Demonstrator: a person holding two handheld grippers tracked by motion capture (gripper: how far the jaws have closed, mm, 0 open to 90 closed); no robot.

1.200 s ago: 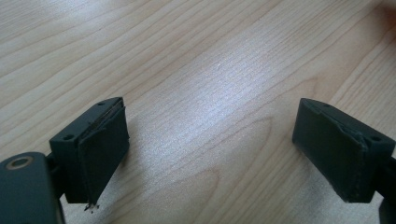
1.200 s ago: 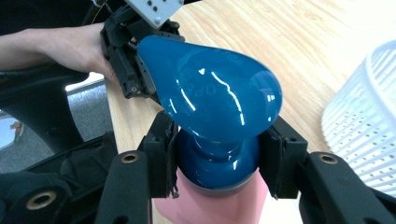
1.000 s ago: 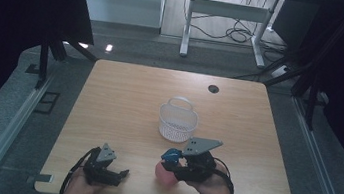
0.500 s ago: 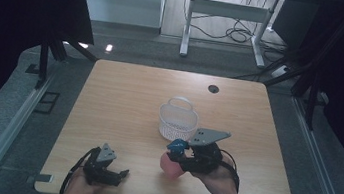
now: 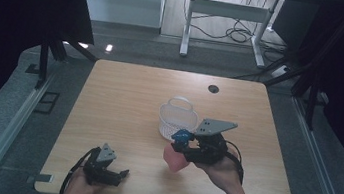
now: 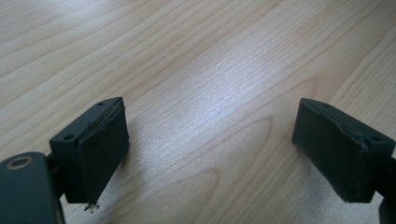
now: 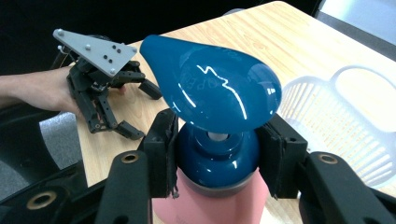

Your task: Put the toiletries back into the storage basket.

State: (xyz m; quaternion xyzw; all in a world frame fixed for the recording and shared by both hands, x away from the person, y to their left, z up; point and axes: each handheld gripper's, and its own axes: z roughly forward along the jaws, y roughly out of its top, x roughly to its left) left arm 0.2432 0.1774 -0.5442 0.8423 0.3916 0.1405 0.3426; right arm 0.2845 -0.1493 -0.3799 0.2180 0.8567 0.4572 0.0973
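Note:
My right gripper is shut on the blue neck of a pink pump bottle, just under its blue teardrop-shaped pump head. In the high view the pink bottle hangs from the right gripper above the table, just in front of a white slatted basket. The left gripper rests near the table's front left edge in a hand. Its jaws stand wide open in the left gripper view, with bare wood between the left gripper's pads.
The white basket with a handle is close on the right in the right gripper view, the left gripper farther off at left. A dark round hole marks the wooden table at the back. Dark floor and rails surround it.
The right gripper has lifted the bottle off the table and carried it a little toward the basket. The left gripper has stayed where it was.

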